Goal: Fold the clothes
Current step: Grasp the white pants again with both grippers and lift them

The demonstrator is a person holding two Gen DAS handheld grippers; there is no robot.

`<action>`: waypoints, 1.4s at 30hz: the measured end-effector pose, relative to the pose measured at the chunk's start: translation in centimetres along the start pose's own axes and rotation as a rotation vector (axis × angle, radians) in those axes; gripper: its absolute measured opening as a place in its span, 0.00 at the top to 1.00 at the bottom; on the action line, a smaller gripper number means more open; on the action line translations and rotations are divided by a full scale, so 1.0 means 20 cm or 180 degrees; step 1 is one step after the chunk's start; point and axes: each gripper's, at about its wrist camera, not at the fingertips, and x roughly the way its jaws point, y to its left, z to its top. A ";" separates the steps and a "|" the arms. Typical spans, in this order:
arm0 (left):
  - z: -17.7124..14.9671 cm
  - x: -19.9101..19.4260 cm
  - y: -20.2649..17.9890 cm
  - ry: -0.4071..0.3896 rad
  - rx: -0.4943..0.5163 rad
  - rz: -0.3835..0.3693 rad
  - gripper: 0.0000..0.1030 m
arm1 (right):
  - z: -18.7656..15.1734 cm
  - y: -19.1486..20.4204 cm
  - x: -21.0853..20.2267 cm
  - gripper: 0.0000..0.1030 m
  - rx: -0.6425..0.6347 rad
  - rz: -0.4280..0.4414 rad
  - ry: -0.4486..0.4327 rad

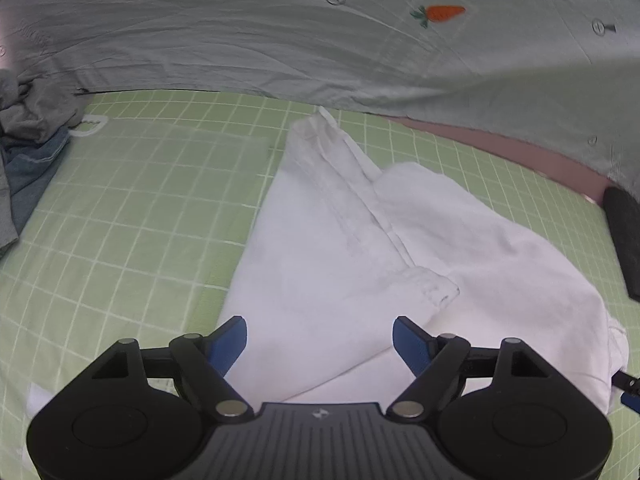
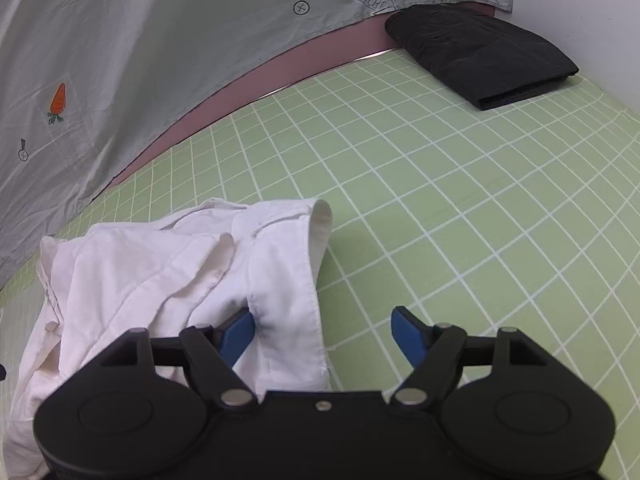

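A white shirt (image 1: pixel 360 240) lies partly folded on the green grid mat (image 1: pixel 140 220), with a sleeve laid across its middle. My left gripper (image 1: pixel 320 336) is open and hovers over the shirt's near edge, holding nothing. In the right wrist view the same white shirt (image 2: pixel 180 272) lies crumpled at the left, its collar end toward the mat (image 2: pixel 460 200). My right gripper (image 2: pixel 323 330) is open, its left finger (image 2: pixel 238 334) touching the shirt's hem, its right finger over bare mat.
A folded black garment (image 2: pixel 480 52) lies at the mat's far right corner; its edge shows in the left wrist view (image 1: pixel 624 236). A pile of grey and blue clothes (image 1: pixel 28 140) sits at the far left. A pale sheet with a carrot print (image 1: pixel 440 12) hangs behind.
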 end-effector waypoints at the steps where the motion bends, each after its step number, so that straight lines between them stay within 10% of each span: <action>1: 0.00 0.02 -0.02 0.0024 0.0072 0.0049 0.21 | 0.00 -0.01 -0.01 0.27 0.0026 -0.0006 0.0009; 10: -0.04 0.06 -0.02 0.0121 0.0147 0.0038 0.21 | 0.06 -0.04 -0.09 0.24 0.0151 -0.0148 -0.0197; 22: -0.01 0.19 0.09 0.0187 -0.0096 0.0166 0.23 | 0.14 0.06 0.28 0.20 0.0047 0.0410 0.0281; 24: 0.01 0.21 0.13 0.0184 -0.0229 0.0126 0.49 | 0.15 0.07 0.33 0.27 0.0031 0.0473 0.0342; 27: 0.03 0.22 0.18 0.0127 -0.0423 0.0143 0.87 | 0.19 0.04 0.36 0.64 0.0199 0.0568 0.0329; 29: 0.07 0.21 0.21 0.0027 -0.0466 0.0336 0.94 | 0.23 0.05 0.35 0.82 0.0149 0.0570 0.0190; 42: 0.49 -0.07 0.51 -0.1132 -0.0889 0.0821 0.94 | 0.82 -0.10 0.04 0.91 -0.0020 -0.0316 -0.1248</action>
